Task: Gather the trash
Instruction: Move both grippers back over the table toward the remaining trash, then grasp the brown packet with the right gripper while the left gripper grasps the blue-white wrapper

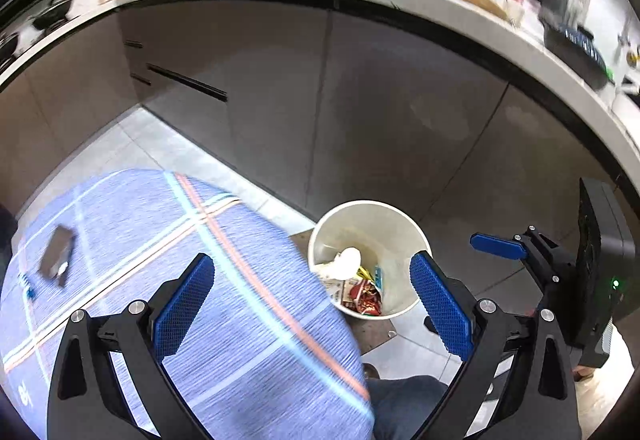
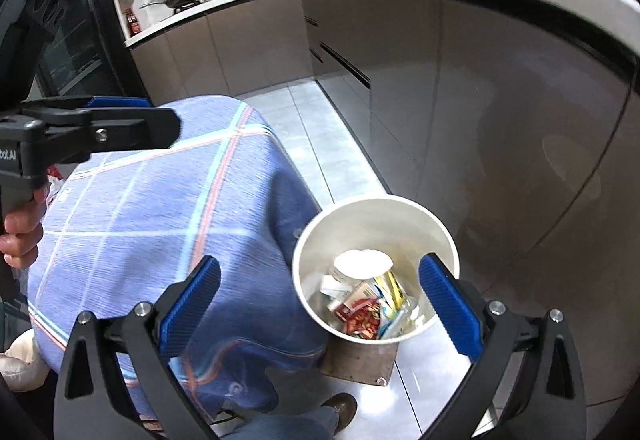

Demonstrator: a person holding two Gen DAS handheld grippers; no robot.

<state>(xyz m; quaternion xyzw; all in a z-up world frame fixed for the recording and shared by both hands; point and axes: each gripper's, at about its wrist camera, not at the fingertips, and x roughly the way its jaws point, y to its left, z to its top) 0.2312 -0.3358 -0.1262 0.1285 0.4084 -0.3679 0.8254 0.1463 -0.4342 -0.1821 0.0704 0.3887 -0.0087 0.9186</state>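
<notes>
A white trash bin (image 1: 380, 228) stands on the floor beside the table and holds wrappers. Among them are a red wrapper (image 1: 366, 298) and crumpled white paper (image 1: 346, 262). My left gripper (image 1: 312, 304) hangs open above the table's edge and the bin, with nothing between its blue pads. In the right wrist view the bin (image 2: 376, 224) shows a white round lid (image 2: 362, 264), a red wrapper (image 2: 360, 320) and yellow packets. My right gripper (image 2: 320, 304) is open wide and empty over the bin's near left side.
A table under a blue plaid cloth (image 1: 224, 280) fills the left, with a dark phone-like thing (image 1: 56, 256) on it. The bin rests on a brown board (image 2: 360, 360). Grey cabinets (image 1: 360, 100) and a white counter stand behind. A person's shoe (image 2: 344, 406) is near the board.
</notes>
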